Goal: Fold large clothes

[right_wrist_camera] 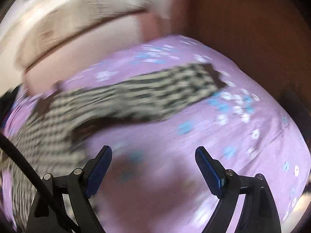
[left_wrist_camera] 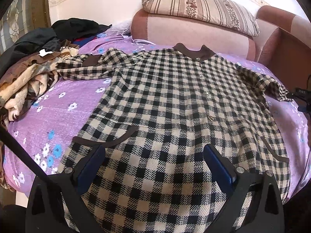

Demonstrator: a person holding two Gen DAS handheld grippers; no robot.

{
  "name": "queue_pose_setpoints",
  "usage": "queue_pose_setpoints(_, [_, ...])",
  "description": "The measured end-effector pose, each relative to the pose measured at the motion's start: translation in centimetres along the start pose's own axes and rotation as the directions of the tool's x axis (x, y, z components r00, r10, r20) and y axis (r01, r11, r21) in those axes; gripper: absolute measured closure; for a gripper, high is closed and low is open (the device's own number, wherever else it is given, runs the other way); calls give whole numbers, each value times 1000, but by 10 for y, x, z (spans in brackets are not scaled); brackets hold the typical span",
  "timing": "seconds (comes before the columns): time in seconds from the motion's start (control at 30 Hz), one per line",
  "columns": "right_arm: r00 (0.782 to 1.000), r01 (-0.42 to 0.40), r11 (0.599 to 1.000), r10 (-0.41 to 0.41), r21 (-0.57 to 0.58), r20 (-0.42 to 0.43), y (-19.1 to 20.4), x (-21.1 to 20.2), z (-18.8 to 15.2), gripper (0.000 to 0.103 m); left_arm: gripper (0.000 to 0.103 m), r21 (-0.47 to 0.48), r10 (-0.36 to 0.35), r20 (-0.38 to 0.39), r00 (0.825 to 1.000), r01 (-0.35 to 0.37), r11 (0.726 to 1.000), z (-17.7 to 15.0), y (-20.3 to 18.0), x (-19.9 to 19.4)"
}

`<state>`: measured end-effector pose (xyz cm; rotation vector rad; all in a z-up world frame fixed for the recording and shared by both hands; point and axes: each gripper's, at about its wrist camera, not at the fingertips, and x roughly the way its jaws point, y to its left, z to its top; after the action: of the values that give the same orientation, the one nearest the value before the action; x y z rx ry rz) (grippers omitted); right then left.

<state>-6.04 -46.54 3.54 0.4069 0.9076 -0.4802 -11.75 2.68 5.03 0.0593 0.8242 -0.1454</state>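
Filling most of both views: a purple bedsheet printed with white and blue flowers, stretched over a bed. Along the top of the left wrist frame, a pink upholstered headboard topped by a long beige striped pillow with a floral band, against a pale wall. At the left edge, a heap of dark, brown and cream fleece clothes. At the right edge, a brown wooden side panel.

Spread flat across the sheet at frame centre, front up: a black-and-cream checked button-up jacket with brown collar and pocket trim, collar toward the headboard, one sleeve reaching upper left toward the heap. Left gripper hovering over the hem at bottom centre, blue-padded fingers spread wide, nothing between them.

Seen only in the right wrist view, heavily smeared: the jacket's other sleeve with its brown cuff stretched toward the upper right, and bare sheet beneath the right gripper, likewise spread wide and empty, the jacket up and to its left. Seen only in the left view: collar, buttons, pockets, the heap.
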Motion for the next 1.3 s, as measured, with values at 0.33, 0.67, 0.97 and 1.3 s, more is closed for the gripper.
queue_pose_setpoints(0.33, [996,-89,951,88,296,15,-91,91,81,85,3,12,39,45,998,-39,999,2,-8,19])
queue_pose_setpoints(0.67, [910,349,918,-380,186,168,-82,67,110,97,3,5,90,50,995,-90,996,9,4,31])
queue_pose_setpoints(0.97, [994,58,990,-69,128,80,-42,36,71,57,3,-165,146,76,986,-132,977,33,87,13])
queue_pose_setpoints(1.3, [864,-421,899,438,121,-248,33,23,-58,51,3,-339,-73,-112,991,31,940,11,179,34])
